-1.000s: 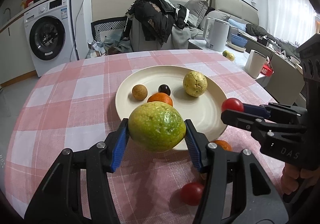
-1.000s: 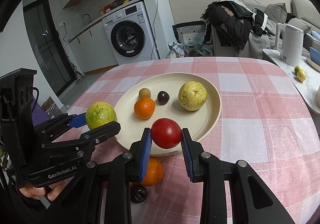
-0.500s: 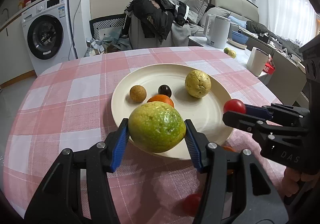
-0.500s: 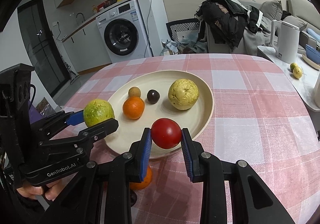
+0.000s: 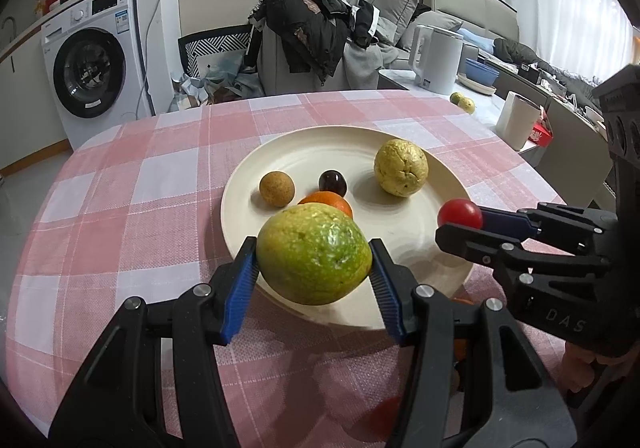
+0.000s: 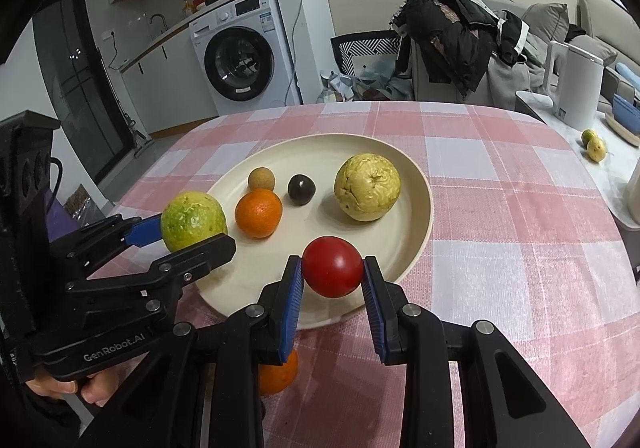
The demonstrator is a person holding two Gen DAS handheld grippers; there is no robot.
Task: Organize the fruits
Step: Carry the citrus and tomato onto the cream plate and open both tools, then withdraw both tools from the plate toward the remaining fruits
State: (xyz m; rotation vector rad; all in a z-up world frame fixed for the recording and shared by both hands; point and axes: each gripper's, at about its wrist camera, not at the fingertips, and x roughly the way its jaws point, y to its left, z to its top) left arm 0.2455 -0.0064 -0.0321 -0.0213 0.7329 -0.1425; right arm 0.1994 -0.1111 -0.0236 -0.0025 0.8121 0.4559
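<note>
A cream plate on the pink checked table holds a yellow guava, an orange, a dark plum and a small brown fruit. My left gripper is shut on a green guava over the plate's near left rim. My right gripper is shut on a red tomato over the plate's near right rim.
Another orange lies on the cloth under the right gripper. A red fruit lies on the cloth under the left gripper. Beyond the table stand a chair draped with clothes, a washing machine and a side counter with a kettle.
Both grippers have moved forward with their fruits, from the near side of the plate to over its near rim. The fruits on the plate have not moved.
</note>
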